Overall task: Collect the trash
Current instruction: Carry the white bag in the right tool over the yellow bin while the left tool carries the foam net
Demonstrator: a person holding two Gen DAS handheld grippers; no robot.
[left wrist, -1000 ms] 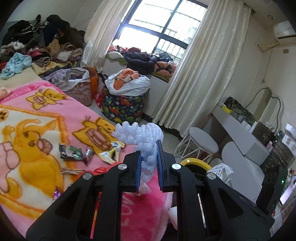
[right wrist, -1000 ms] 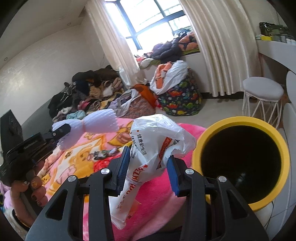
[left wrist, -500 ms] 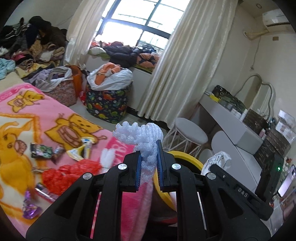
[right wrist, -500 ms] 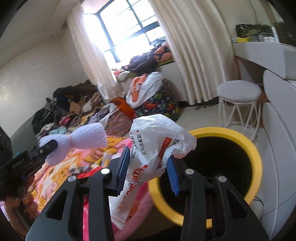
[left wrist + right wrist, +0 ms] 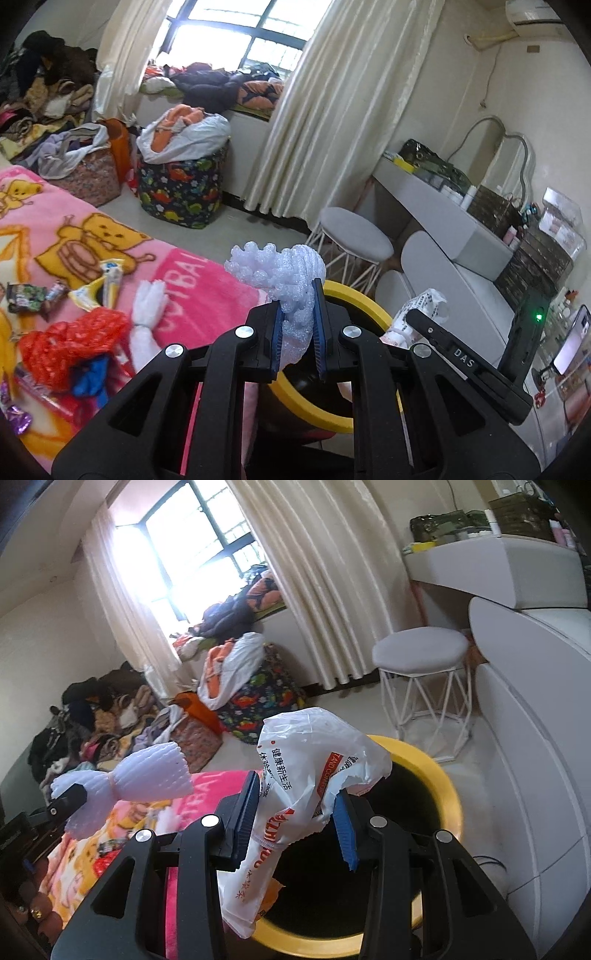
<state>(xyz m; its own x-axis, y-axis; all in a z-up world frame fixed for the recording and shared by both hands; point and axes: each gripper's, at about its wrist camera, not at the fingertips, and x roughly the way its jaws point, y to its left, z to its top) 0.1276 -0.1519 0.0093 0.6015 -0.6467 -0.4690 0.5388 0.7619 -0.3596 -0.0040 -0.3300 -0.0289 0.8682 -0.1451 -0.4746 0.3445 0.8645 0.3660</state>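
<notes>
My left gripper (image 5: 297,338) is shut on a white foam net sleeve (image 5: 291,280) and holds it over the near rim of the yellow bin (image 5: 354,306). My right gripper (image 5: 295,825) is shut on a crumpled white plastic bag (image 5: 314,775) with red print, held above the bin's black opening (image 5: 369,849). The left gripper and its foam sleeve (image 5: 147,775) also show in the right wrist view, at the left. The right gripper and its bag (image 5: 421,306) show in the left wrist view, beyond the bin.
On the pink cartoon blanket (image 5: 192,280) lie another foam sleeve (image 5: 147,314), a red net bag (image 5: 74,339) and several snack wrappers (image 5: 99,284). A white stool (image 5: 354,240), a grey vanity (image 5: 461,229) and full laundry bins (image 5: 184,184) stand around.
Both grippers have moved off the bed toward the yellow bin with their loads. The bin's opening now sits under the plastic bag and just ahead of the foam sleeve.
</notes>
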